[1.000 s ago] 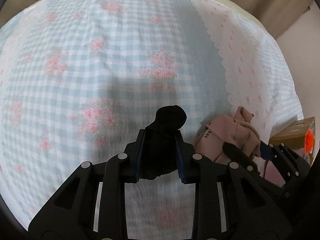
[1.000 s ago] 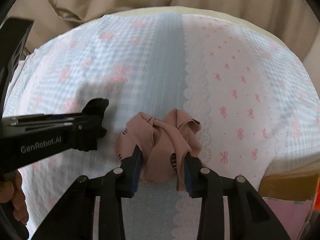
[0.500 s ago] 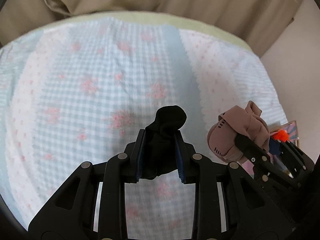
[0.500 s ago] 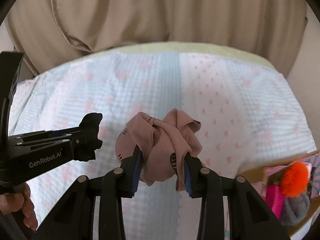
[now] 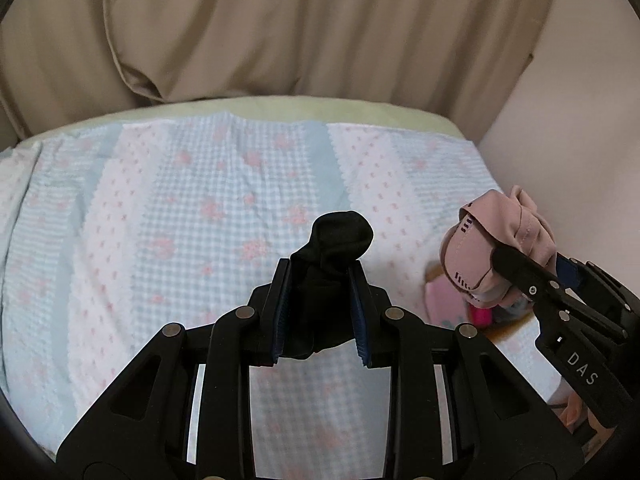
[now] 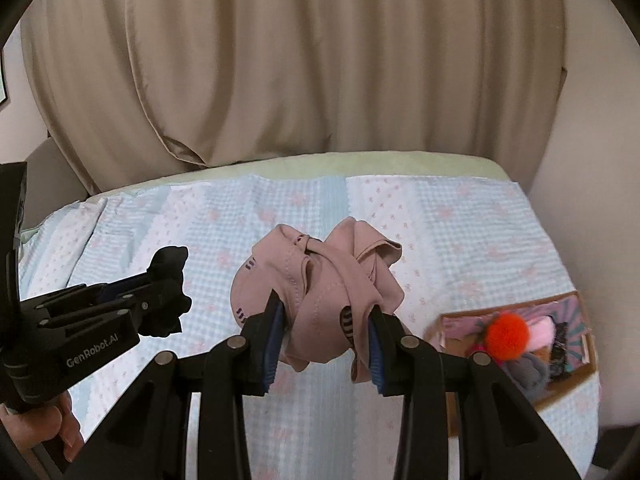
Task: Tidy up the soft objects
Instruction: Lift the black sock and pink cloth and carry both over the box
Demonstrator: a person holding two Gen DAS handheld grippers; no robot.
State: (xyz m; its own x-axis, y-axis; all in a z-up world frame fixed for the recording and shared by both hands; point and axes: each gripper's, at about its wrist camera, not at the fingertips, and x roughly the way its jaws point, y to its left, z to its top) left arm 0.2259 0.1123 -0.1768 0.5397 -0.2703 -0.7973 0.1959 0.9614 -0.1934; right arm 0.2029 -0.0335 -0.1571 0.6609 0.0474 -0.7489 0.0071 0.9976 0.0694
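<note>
Gripping a black sock [image 5: 334, 256], the left gripper [image 5: 320, 276] hangs above the checked bedspread [image 5: 192, 216]. Beside it, the right gripper [image 6: 322, 316] is clamped on a pink garment [image 6: 320, 276], with a cardboard box [image 6: 568, 384] of soft things lower right.

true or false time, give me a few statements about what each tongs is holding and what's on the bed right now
1. The left tongs grip a black sock. True.
2. The right tongs are empty. False: they are shut on a pink garment.
3. The pink garment lies flat on the bedspread. False: it is bunched between the pads, off the bed.
4. An open box holds an orange pom-pom. True.
</note>
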